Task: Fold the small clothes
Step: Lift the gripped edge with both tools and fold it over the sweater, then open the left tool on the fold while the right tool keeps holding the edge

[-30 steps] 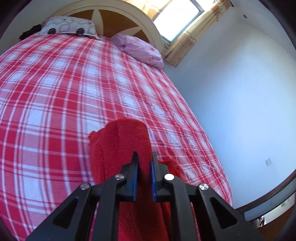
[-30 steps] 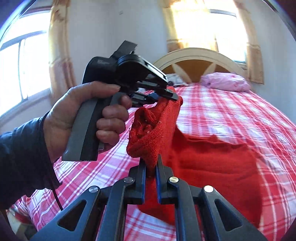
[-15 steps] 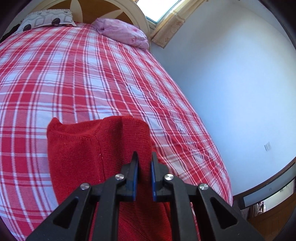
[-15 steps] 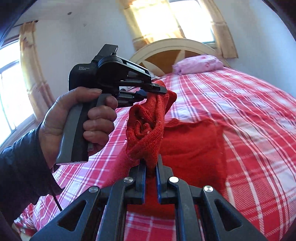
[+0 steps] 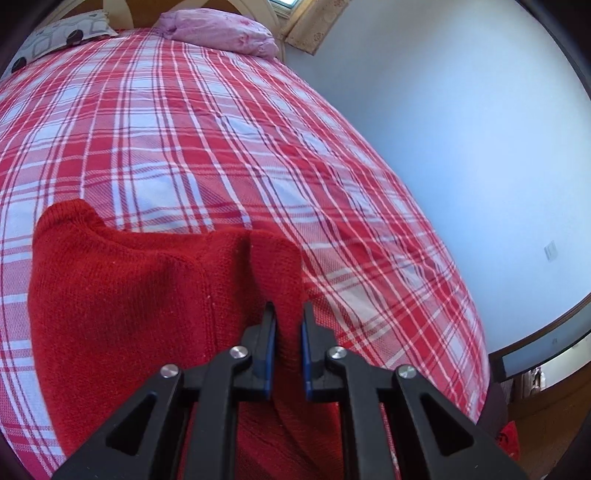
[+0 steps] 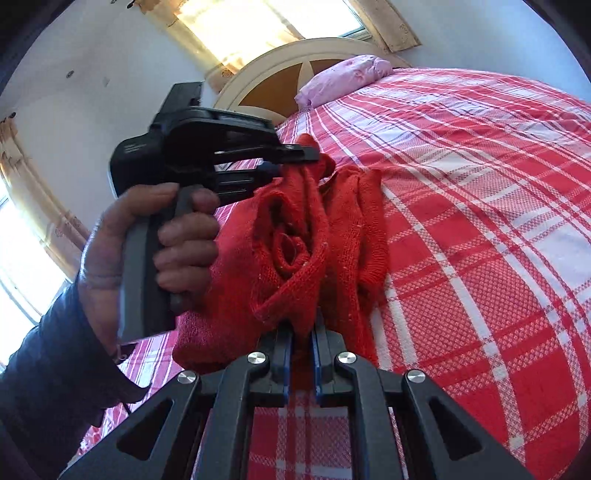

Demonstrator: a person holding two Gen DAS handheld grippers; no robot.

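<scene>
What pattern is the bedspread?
Red-and-white plaid bedspread, with pale blue-grey squares; clearest in the left wrist view.

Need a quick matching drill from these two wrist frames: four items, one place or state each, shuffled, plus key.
1. sweater
2. pink pillow
3. patterned pillow
4. wall socket

A. white wall beside the bed
B. by the headboard, nearer the window
C. pinched in both grippers' jaws
D. by the headboard, far from the window

Pairs: 1-C, 2-B, 3-D, 4-A
</scene>
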